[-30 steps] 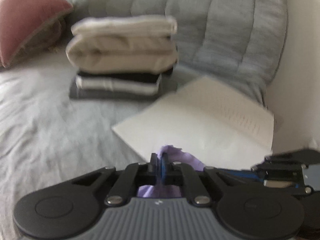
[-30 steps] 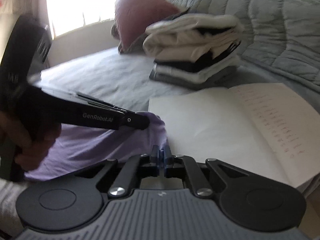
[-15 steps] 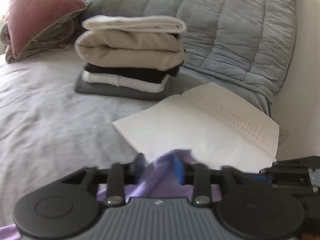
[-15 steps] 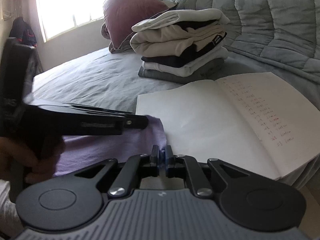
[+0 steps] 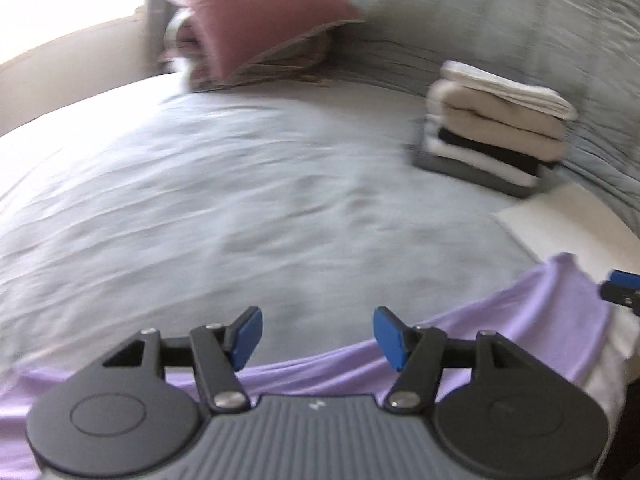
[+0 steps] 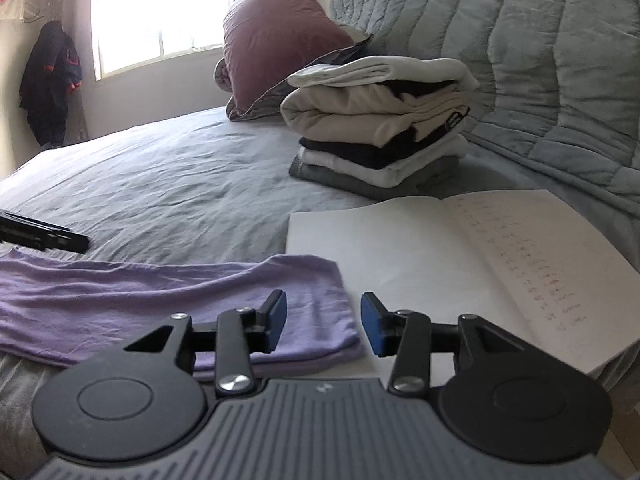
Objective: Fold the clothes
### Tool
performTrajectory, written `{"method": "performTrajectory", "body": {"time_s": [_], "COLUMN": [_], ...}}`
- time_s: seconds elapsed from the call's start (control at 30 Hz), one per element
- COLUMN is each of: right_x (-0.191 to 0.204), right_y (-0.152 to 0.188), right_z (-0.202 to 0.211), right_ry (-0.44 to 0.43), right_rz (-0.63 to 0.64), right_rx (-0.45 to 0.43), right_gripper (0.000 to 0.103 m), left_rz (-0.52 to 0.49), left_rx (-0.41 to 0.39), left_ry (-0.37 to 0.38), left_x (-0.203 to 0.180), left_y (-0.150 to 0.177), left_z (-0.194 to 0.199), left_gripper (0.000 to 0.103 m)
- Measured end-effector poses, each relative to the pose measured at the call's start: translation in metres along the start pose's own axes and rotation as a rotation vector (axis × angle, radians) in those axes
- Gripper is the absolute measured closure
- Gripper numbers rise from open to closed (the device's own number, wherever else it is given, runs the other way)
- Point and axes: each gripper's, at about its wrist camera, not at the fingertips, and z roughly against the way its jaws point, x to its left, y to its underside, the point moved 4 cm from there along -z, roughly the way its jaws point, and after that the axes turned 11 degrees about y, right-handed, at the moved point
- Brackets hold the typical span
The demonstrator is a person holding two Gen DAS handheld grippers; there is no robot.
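A lilac garment lies folded flat on the grey bed sheet, its right end over the corner of an open notebook. My right gripper is open just above that right end, holding nothing. My left gripper is open and empty over the garment's far edge, looking across the bed. Its dark tip shows in the right wrist view at the left. The right gripper's tip shows at the left wrist view's right edge.
A stack of folded clothes stands behind the notebook, also in the left wrist view. A mauve pillow and a quilted grey duvet lie at the back. The grey sheet stretches left.
Both grippers have opened and let go of the lilac garment, which now lies flat. The left gripper has swung away to the left; its view has turned across the bed.
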Motion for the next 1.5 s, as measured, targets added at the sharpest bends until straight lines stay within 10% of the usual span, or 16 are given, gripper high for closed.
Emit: {"method": "performTrajectory", "body": {"time_s": [0.23,0.47,1.07,1.3,1.5], "right_x": [0.035,0.101,0.231,0.252,0.264], "right_y": [-0.008,-0.032,-0.051,-0.041,-0.034], "right_z": [0.001,-0.001,-0.072,-0.074,-0.067], "right_ry": [-0.052,-0.331,-0.593,-0.595,-0.623], "right_rz": [0.059,0.135,0.295,0.417,0.472], "right_rx": [0.029,0.170,0.178,0.157,0.128], "right_gripper": [0.058,0.057,0.057,0.061,0.089], "left_rz": [0.029,0.038,0.291,0.289,0.321], "left_rx": [-0.024,-0.049,-0.121,-0.122,-0.131], "left_ry": [-0.140,-0.246,-0.166,-0.165,-0.133], "left_x": [0.075,0.124,0.178,0.176,0.179], "left_y": [0.017,0.041,0.050,0.048,0.049], "left_z": [0.046,0.069,0.054,0.050,0.051], "left_gripper": [0.033,0.026,0.035,0.055,0.100]}}
